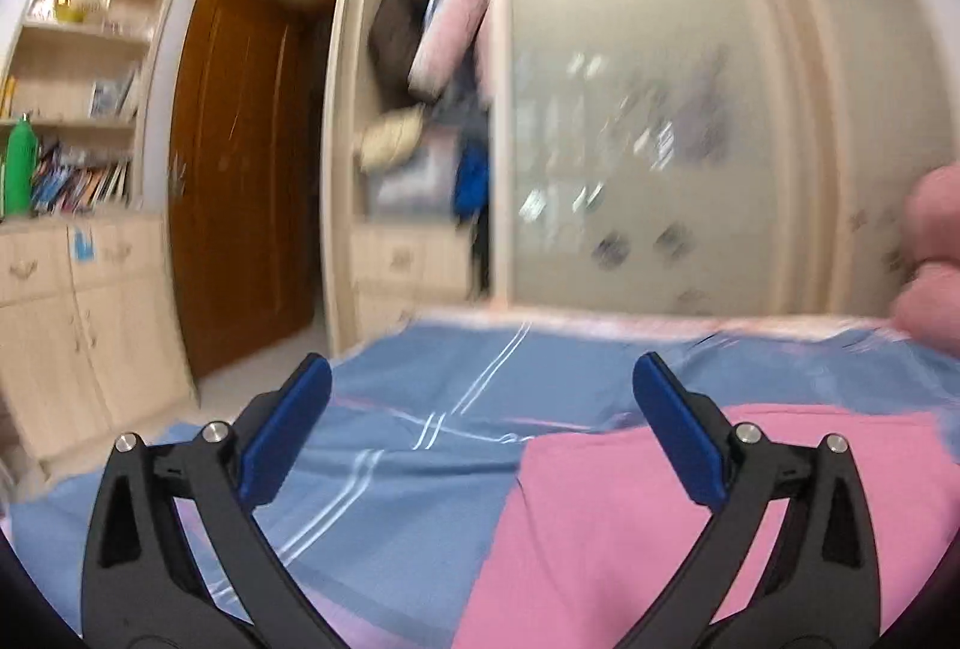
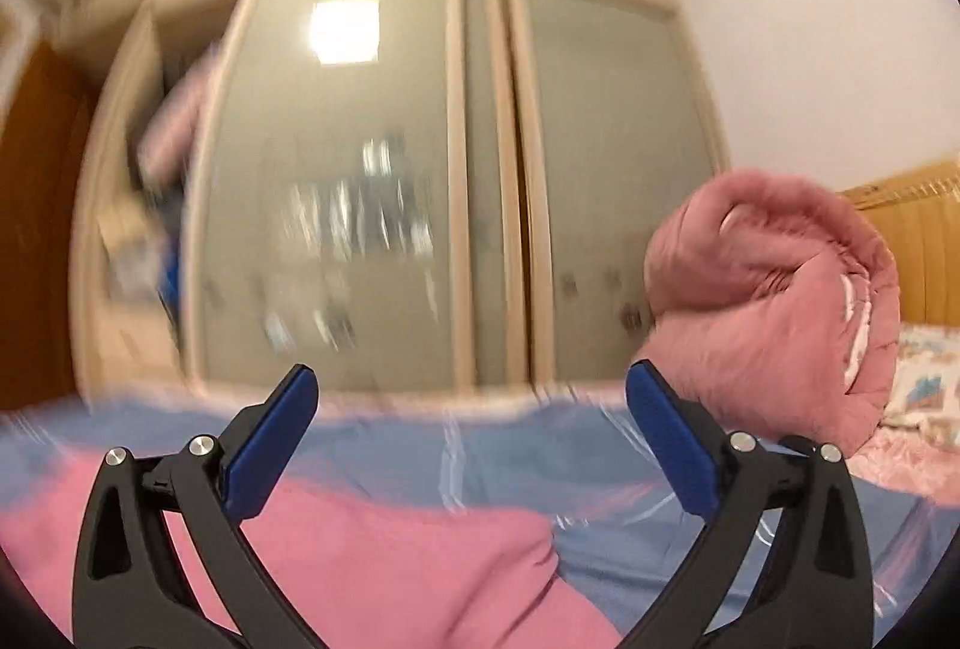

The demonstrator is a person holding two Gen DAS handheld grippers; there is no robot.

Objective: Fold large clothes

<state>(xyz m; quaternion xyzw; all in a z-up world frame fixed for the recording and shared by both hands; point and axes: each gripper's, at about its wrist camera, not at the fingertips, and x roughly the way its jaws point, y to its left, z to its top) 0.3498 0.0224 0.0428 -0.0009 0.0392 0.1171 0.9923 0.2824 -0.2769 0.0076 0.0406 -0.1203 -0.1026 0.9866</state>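
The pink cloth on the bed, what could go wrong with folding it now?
Both the left gripper and the right gripper are open with nothing between their fingers, so the pink cloth could slump out of shape on the blue sheet. The pink quilt bundled nearby might get snagged. The pictures are blurry, so a grab may miss.

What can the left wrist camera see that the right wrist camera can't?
Only the left wrist view shows the bookshelf with a green bottle, and fingers at the right edge. Only the right wrist view shows the rolled pink quilt and the wooden headboard. Both show an open hand-held gripper, left and right, holding nothing, the pink garment on the blue bedsheet, and the sliding wardrobe doors.
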